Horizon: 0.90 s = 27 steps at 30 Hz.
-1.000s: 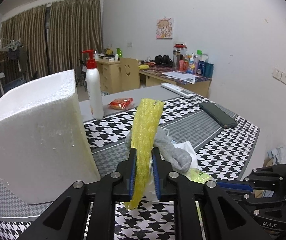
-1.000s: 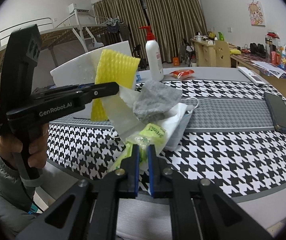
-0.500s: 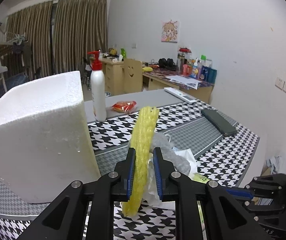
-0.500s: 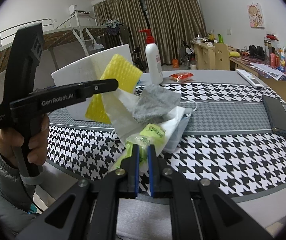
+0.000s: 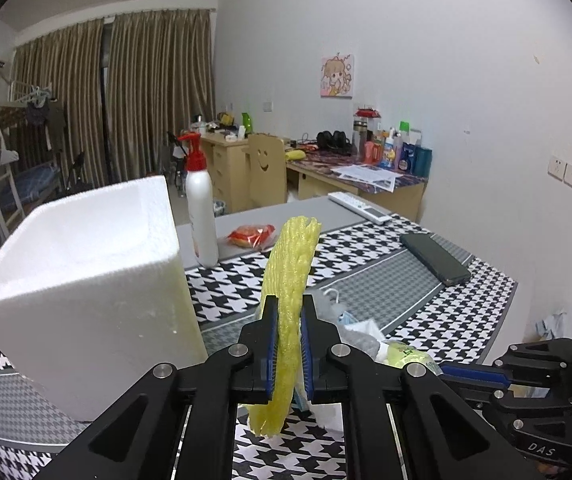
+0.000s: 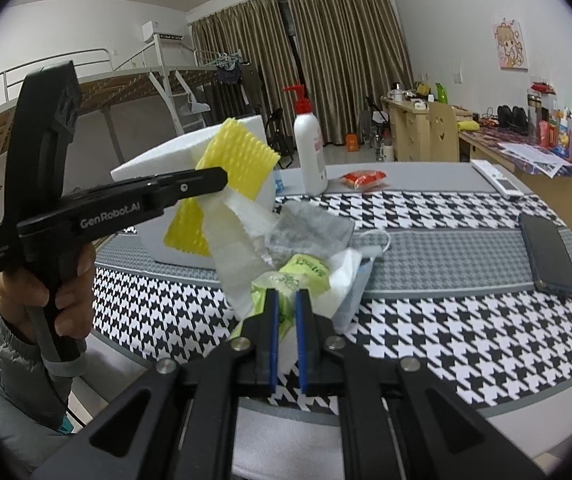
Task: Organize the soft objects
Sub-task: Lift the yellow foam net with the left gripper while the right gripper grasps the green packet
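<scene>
A yellow foam net (image 5: 292, 256) stands upright between the pads of my left gripper (image 5: 287, 308), whose jaws are closing on it and squeezing it thin. From the right wrist view the left gripper (image 6: 218, 180) holds the net (image 6: 242, 156) in the air in front of the white foam box (image 6: 154, 236). My right gripper (image 6: 287, 294) is shut on a green-printed plastic packet (image 6: 306, 270) at the near side of a pile. The pile also has a grey cloth (image 6: 310, 230), a white foam sheet (image 6: 234, 252) and a face mask (image 6: 360, 280).
The big white foam box (image 5: 78, 280) stands at the left on the houndstooth table. A pump bottle (image 5: 202, 216), a red snack packet (image 5: 252, 236), a remote (image 5: 360, 206) and a dark phone (image 5: 434, 258) lie farther back. A person's hand (image 6: 46, 280) grips the left tool.
The left jaws have drawn closer together on the yellow net, pinching it narrower. The net leans more to the right in the right wrist view. The right gripper is unchanged.
</scene>
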Each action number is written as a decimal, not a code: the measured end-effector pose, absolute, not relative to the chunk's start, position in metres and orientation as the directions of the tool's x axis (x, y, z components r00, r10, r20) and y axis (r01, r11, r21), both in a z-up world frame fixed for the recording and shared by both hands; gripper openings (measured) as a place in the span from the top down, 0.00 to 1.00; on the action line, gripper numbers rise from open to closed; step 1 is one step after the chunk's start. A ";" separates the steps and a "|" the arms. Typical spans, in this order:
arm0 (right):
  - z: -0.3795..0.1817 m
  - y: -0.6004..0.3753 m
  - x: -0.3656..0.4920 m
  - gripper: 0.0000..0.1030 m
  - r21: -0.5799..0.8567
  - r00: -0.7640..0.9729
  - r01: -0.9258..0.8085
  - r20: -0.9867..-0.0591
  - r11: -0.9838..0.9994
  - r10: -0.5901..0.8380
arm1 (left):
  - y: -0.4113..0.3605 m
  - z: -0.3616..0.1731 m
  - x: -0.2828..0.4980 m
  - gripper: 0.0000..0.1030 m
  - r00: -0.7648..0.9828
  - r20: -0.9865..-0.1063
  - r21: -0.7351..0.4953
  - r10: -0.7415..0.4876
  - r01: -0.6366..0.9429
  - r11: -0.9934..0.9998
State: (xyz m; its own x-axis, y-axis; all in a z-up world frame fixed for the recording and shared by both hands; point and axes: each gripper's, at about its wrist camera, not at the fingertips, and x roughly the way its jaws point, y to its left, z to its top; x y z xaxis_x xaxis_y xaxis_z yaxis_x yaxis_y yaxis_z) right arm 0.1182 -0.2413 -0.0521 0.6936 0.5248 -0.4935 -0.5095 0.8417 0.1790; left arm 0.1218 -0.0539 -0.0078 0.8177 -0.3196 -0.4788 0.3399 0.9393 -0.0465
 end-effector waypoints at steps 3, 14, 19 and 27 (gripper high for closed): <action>-0.047 -0.240 0.122 0.90 0.181 0.697 -0.508 -0.488 0.842 0.525 | -0.055 -0.003 0.121 0.90 0.822 -0.471 -0.040 -0.319 0.341 0.939; -0.023 -0.229 0.131 0.91 0.164 0.708 -0.543 -0.438 0.824 0.554 | -0.054 -0.001 0.122 0.90 0.822 -0.470 -0.032 -0.322 0.349 0.937; -0.023 -0.217 0.148 0.91 0.159 0.695 -0.559 -0.445 0.814 0.565 | -0.051 0.000 0.127 0.90 0.818 -0.472 -0.041 -0.328 0.352 0.935; -0.044 -0.201 0.173 0.92 0.188 0.638 -0.576 -0.505 0.796 0.581 | -0.048 0.011 0.130 0.90 0.813 -0.460 -0.042 -0.356 0.380 0.924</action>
State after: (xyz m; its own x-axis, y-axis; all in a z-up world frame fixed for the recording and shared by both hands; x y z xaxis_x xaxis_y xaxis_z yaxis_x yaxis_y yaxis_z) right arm 0.1729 -0.2005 -0.0444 0.6382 0.5811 -0.5050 -0.5757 0.7957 0.1880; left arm 0.1298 -0.0483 0.0113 0.8134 -0.3560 -0.4600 0.3804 0.9238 -0.0423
